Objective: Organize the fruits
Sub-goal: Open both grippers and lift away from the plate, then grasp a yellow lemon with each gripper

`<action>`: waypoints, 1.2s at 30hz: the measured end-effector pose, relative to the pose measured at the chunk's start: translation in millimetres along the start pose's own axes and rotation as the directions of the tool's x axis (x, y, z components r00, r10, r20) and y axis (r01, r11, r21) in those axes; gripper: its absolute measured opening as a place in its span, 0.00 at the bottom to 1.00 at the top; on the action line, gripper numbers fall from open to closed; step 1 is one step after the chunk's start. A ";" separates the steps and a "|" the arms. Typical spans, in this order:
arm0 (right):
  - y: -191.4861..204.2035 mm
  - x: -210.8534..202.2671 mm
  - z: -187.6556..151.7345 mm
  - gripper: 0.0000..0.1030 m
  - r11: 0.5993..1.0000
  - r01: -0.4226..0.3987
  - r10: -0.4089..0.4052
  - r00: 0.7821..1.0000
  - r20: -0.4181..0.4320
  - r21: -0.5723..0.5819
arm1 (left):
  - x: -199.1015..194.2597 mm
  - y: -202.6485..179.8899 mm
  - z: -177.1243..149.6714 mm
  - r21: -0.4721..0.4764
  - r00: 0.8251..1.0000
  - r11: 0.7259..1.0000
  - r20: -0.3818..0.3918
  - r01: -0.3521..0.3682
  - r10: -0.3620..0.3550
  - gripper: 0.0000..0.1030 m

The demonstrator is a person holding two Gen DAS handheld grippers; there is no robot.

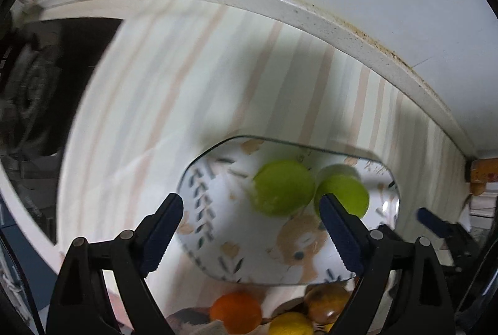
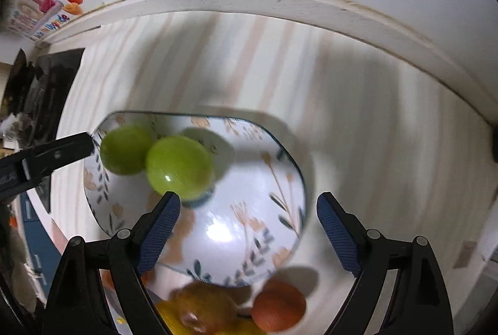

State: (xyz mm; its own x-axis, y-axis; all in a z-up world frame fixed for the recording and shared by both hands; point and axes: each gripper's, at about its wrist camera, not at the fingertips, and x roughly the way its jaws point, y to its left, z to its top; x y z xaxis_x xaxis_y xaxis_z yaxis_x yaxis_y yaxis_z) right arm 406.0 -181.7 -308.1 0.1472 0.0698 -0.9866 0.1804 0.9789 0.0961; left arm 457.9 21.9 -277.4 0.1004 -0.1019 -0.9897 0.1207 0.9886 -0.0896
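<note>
Right wrist view: two round green fruits (image 2: 179, 167) lie in the floral ceramic plate (image 2: 280, 154) ahead of both grippers' wide-open, empty jaws.

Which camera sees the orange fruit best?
The right wrist view: the orange fruit sits whole below the flowery plate, beside a brown fruit. The left wrist view shows the orange fruit at the bottom edge, blurry, between the open left hand-held gripper's fingers.
</note>
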 end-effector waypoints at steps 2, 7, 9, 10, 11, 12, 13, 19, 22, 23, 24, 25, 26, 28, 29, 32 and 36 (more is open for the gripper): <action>1.2 -9.1 -9.1 0.89 1.000 0.017 -0.017 1.000 0.009 -0.014 | -7.8 -2.5 -10.6 0.000 1.000 1.000 0.022 -0.019 0.019 0.87; -0.4 -29.4 -34.6 0.89 1.000 0.020 -0.019 0.999 0.036 -0.025 | -29.5 -3.9 -48.2 0.020 0.995 0.998 0.083 -0.051 0.050 0.87; 1.8 -36.1 -44.2 0.89 0.999 0.029 -0.027 0.998 0.049 -0.032 | -38.3 -2.6 -65.3 0.014 0.992 0.998 0.111 -0.067 0.065 0.87; 2.1 -41.2 -51.0 0.89 0.999 0.032 -0.030 0.998 0.061 -0.037 | -40.3 -3.4 -70.4 0.012 0.990 0.997 0.121 -0.072 0.070 0.87; -0.5 -48.2 -59.1 0.89 0.998 0.036 -0.033 0.997 0.073 -0.043 | -45.7 -2.4 -76.9 0.007 0.987 0.997 0.137 -0.080 0.078 0.87; -0.1 -54.2 -65.0 0.89 0.998 0.041 -0.037 0.996 0.085 -0.047 | -52.8 -0.8 -85.0 0.003 0.984 0.996 0.155 -0.085 0.083 0.87; 0.8 -62.6 -71.9 0.89 0.998 0.043 -0.038 0.994 0.101 -0.052 | -58.1 -0.9 -90.3 0.000 0.983 0.996 0.165 -0.086 0.085 0.87; 7.6 -114.4 -110.7 0.89 0.995 0.045 -0.027 0.981 0.190 -0.094 | -100.7 0.3 -133.7 -0.014 0.964 0.996 0.249 -0.087 0.088 0.87; 9.5 -138.5 -128.6 0.89 0.994 0.038 -0.014 0.975 0.220 -0.106 | -118.3 -2.8 -153.9 -0.010 0.959 0.997 0.274 -0.079 0.079 0.87; 10.2 -146.7 -135.0 0.89 0.993 0.035 -0.008 0.973 0.229 -0.113 | -123.5 -4.4 -160.8 -0.008 0.958 0.998 0.278 -0.069 0.068 0.87; 10.6 -152.2 -138.5 0.89 0.992 0.034 -0.005 0.972 0.235 -0.120 | -130.0 -5.9 -169.4 -0.008 0.956 0.998 0.286 -0.059 0.058 0.87; 11.6 -160.2 -144.6 0.89 0.991 0.036 -0.003 0.970 0.245 -0.128 | -133.9 -6.7 -174.9 -0.007 0.956 0.999 0.290 -0.051 0.051 0.87; 12.0 -166.6 -150.0 0.89 0.991 0.035 -0.001 0.968 0.252 -0.133 | -138.6 -8.2 -181.0 -0.007 0.954 0.999 0.296 -0.042 0.042 0.87; 12.8 -177.5 -160.5 0.89 0.990 0.028 0.009 0.965 0.261 -0.140 | -147.6 -11.6 -192.0 0.002 0.950 0.999 0.311 -0.043 0.040 0.87; 12.6 -182.0 -164.3 0.89 0.990 0.023 0.015 0.964 0.266 -0.139 | -152.5 -13.5 -197.1 0.007 0.947 0.999 0.319 -0.047 0.042 0.87; 11.3 -193.4 -175.3 0.89 0.990 0.007 0.032 0.960 0.278 -0.139 | -162.4 -16.3 -207.5 0.008 0.943 0.999 0.332 -0.041 0.036 0.87; 7.3 -201.7 -183.3 0.89 0.991 -0.022 0.059 0.958 0.281 -0.132 | -172.1 -14.7 -216.7 -0.003 0.940 1.000 0.340 -0.019 0.019 0.87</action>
State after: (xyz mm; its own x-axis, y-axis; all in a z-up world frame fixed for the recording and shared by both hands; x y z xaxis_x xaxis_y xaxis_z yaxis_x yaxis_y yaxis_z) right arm 199.4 -153.4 -132.5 0.4247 0.0707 -0.9026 0.0472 0.9939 0.1001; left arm 224.9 48.8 -130.0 0.4326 -0.1143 -0.8943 0.1155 0.9908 -0.0708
